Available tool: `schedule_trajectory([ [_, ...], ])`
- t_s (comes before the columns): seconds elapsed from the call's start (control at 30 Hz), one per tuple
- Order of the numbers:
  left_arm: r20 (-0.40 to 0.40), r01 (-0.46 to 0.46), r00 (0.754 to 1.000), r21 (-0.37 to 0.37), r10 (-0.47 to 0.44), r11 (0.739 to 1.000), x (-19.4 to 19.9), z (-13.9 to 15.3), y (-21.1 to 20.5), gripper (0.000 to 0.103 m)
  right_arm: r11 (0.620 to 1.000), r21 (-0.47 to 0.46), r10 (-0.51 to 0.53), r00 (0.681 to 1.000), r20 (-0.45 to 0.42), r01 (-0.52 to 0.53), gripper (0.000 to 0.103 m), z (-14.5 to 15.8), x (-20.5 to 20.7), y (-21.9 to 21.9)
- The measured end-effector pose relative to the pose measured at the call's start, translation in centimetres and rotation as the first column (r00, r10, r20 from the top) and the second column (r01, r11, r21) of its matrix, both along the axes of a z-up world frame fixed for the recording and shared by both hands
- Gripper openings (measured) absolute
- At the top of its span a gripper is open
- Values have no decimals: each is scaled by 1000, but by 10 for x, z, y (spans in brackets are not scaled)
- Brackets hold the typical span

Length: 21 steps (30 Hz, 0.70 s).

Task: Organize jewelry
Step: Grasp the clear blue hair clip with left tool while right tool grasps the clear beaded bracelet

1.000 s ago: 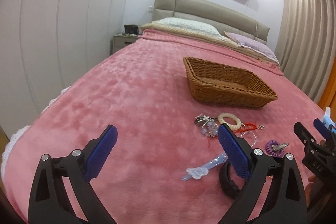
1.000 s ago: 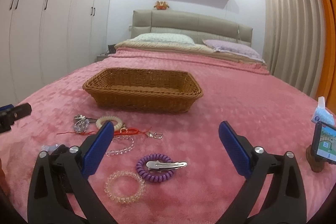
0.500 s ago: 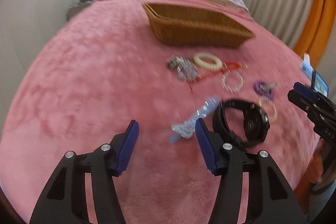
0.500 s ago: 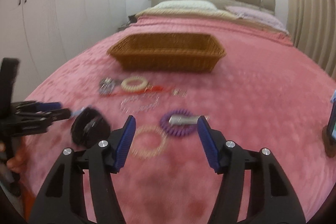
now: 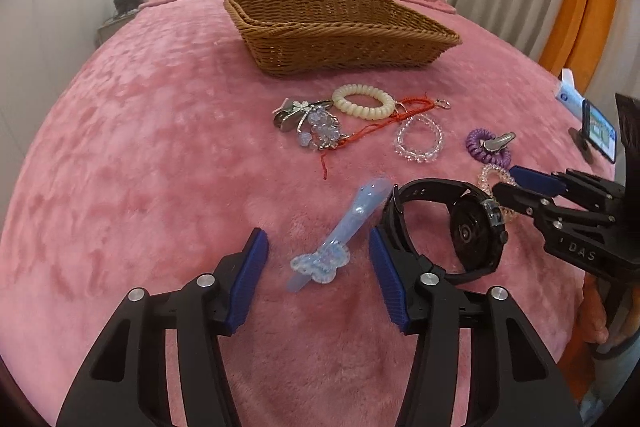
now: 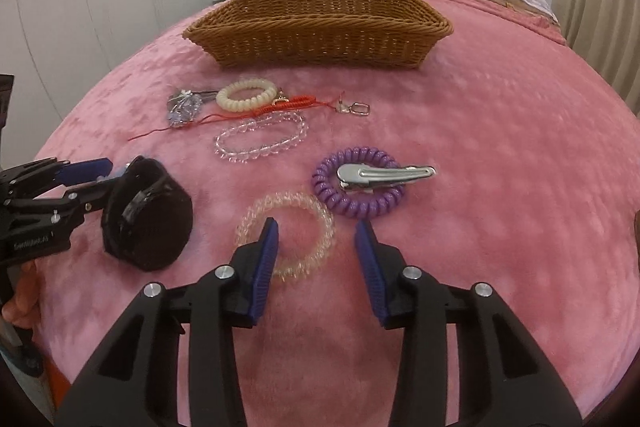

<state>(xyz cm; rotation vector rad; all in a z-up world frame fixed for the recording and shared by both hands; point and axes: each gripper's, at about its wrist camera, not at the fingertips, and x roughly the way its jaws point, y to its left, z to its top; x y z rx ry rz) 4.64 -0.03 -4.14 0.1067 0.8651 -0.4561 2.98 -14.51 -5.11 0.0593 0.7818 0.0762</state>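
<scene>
Jewelry lies loose on a pink bedspread in front of a brown wicker basket (image 5: 340,39) (image 6: 320,35). My left gripper (image 5: 317,239) points down at a pale blue butterfly hair clip (image 5: 320,263). Its jaws are closing with the clip between them, and the pads are not touching it. A black watch (image 5: 460,227) (image 6: 148,215) sits just right of it. My right gripper (image 6: 317,227) hovers over a clear spiral hair tie (image 6: 286,235), jaws closing; the left finger is inside the ring and the ring's right side lies between the pads, unpressed. A purple spiral tie (image 6: 360,187) carrying a silver clip (image 6: 384,175) lies just beyond.
Nearer the basket lie a cream spiral tie (image 5: 362,101), a silver flower brooch (image 5: 308,123), a red cord (image 5: 372,123) and a clear bead bracelet (image 5: 420,139). A phone on a stand (image 5: 600,131) and a tissue pack (image 5: 568,93) sit at the bed's right edge.
Both grippers have tipped downward and sunk toward the bedspread, and their jaws have narrowed. The left now straddles the butterfly clip; the right has come over the clear spiral tie.
</scene>
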Motion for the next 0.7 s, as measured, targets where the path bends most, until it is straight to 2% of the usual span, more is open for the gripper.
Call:
schedule_trajectory([
  [0.07,9,0,1000,20,0,1000,-1,-1,-3,37,1000,-20,-3,1000,7,3,31,-1,3,4],
  [0.13,16,-8,1000,23,7,1000,0,0,-3,24,999,-36,11,1000,16,-10,18,-1,2,8],
  [0.23,25,-19,1000,4,19,1000,-1,2,1,24,997,-71,25,999,38,-22,11,1,-2,14],
  [0.37,45,-49,998,-70,52,996,-2,9,12,22,997,-68,29,998,59,-25,9,4,-5,14],
  [0.4,51,-57,997,-87,62,995,-3,11,14,16,998,-62,29,998,63,-26,9,5,-6,13],
  [0.43,53,-60,996,-105,66,993,-3,13,16,6,998,-54,31,997,72,-27,9,8,-7,11],
  [0.53,54,-80,995,-148,89,986,-1,18,21,6,998,-51,30,994,103,-25,9,17,-10,9],
  [0.7,29,-88,995,-176,95,981,3,16,25,6,998,-58,27,990,138,-19,9,30,-10,7],
])
